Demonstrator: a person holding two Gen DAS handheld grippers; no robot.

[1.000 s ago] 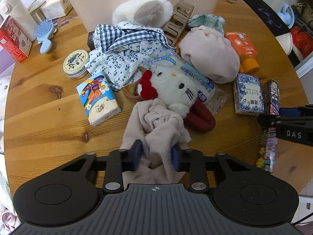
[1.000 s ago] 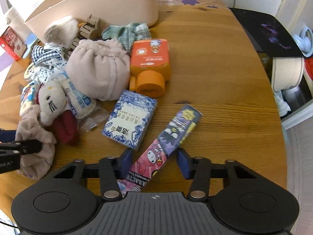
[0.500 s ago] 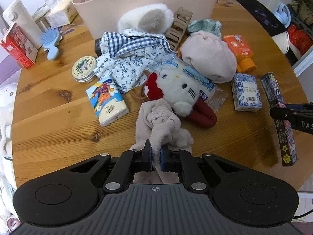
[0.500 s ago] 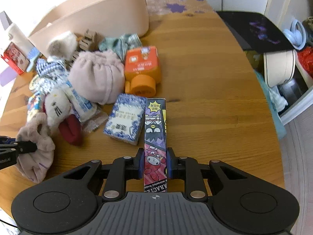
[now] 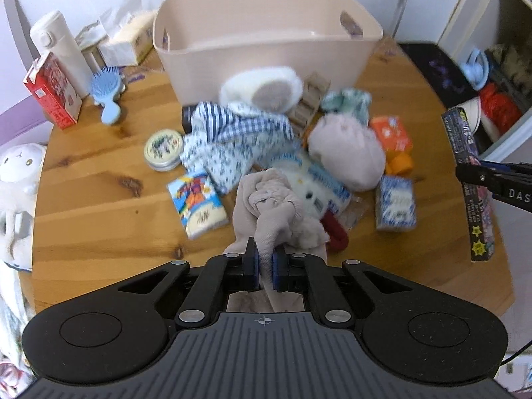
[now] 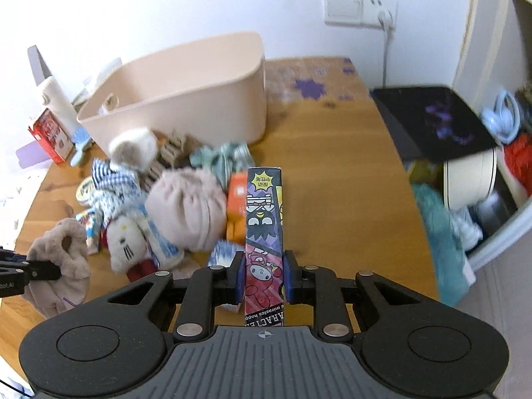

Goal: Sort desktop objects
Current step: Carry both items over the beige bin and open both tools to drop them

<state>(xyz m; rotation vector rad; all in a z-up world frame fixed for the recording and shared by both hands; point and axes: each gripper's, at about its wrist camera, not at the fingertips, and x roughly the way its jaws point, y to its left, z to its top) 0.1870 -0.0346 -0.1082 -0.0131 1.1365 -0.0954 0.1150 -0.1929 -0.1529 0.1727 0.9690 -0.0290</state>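
Observation:
My left gripper [image 5: 265,266] is shut on a beige plush cloth [image 5: 272,206], which hangs lifted above the wooden table [image 5: 93,212]. That cloth [image 6: 63,259] also shows at the left of the right wrist view, pinched by the left gripper [image 6: 50,271]. A long cartoon-printed box [image 6: 264,232] stands clamped between the pads of my right gripper [image 6: 262,277], raised off the table; the same box [image 5: 472,186] appears at the right edge of the left wrist view. A large beige bin [image 5: 266,43] stands at the back of the table.
A pile lies before the bin: white cat plush [image 5: 309,183], pink pouch [image 5: 345,153], blue-checked cloth [image 5: 239,133], orange box [image 5: 392,133], blue tissue packs [image 5: 395,202], round tin [image 5: 164,146]. Red carton [image 5: 53,93], blue hairbrush [image 5: 108,94] and white bottle [image 5: 60,46] stand at the left.
Both grippers closed, the left on the beige cloth and the right on the long box, which turned straight between the fingers. Both then rose, lifting their objects off the table.

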